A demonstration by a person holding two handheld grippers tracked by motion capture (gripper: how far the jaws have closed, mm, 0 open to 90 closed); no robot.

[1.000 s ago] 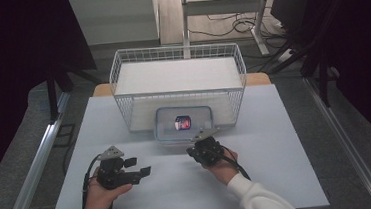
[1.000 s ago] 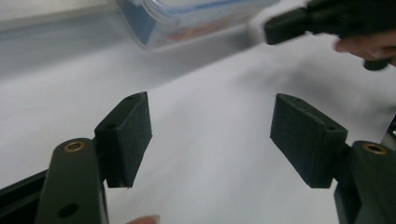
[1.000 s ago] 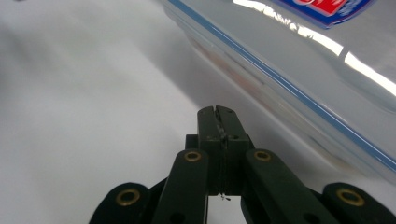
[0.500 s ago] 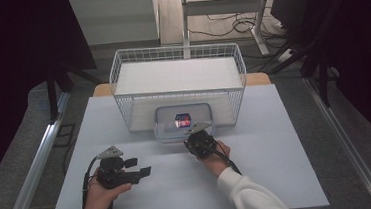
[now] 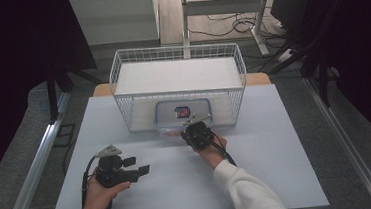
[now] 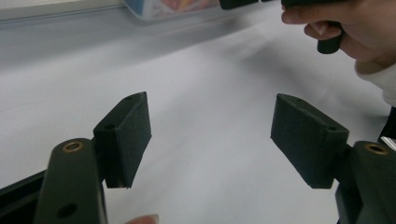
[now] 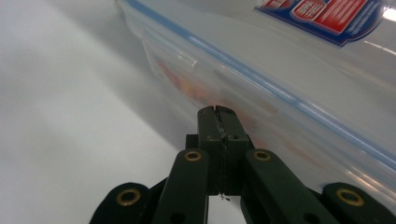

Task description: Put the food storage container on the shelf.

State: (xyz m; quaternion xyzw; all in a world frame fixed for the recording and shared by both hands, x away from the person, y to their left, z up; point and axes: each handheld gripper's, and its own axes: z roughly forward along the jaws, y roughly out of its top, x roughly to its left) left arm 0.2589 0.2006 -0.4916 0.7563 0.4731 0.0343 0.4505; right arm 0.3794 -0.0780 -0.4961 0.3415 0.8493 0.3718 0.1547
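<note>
A clear plastic lidded box [image 5: 183,113] with a blue seal and a red and blue label [image 5: 181,112] lies on the white table just in front of the wire basket. My right gripper [image 5: 190,129] is shut, and its tips sit right at the box's near side. In the right gripper view the closed jaws [image 7: 216,109] point at the box wall [image 7: 289,70] below the label [image 7: 322,14]; whether they touch it I cannot tell. My left gripper [image 5: 143,170] rests at the table's left front, open, with nothing between its pads [image 6: 212,135].
A white wire basket [image 5: 120,69] stands at the back of the white table [image 5: 277,142], directly behind the box. The right hand [image 6: 345,23] holding its gripper is seen far off in the left gripper view. Dark curtains and a metal rail flank the table.
My right gripper has moved forward and slightly left, up to the near side of the box. The left gripper has stayed where it was.
</note>
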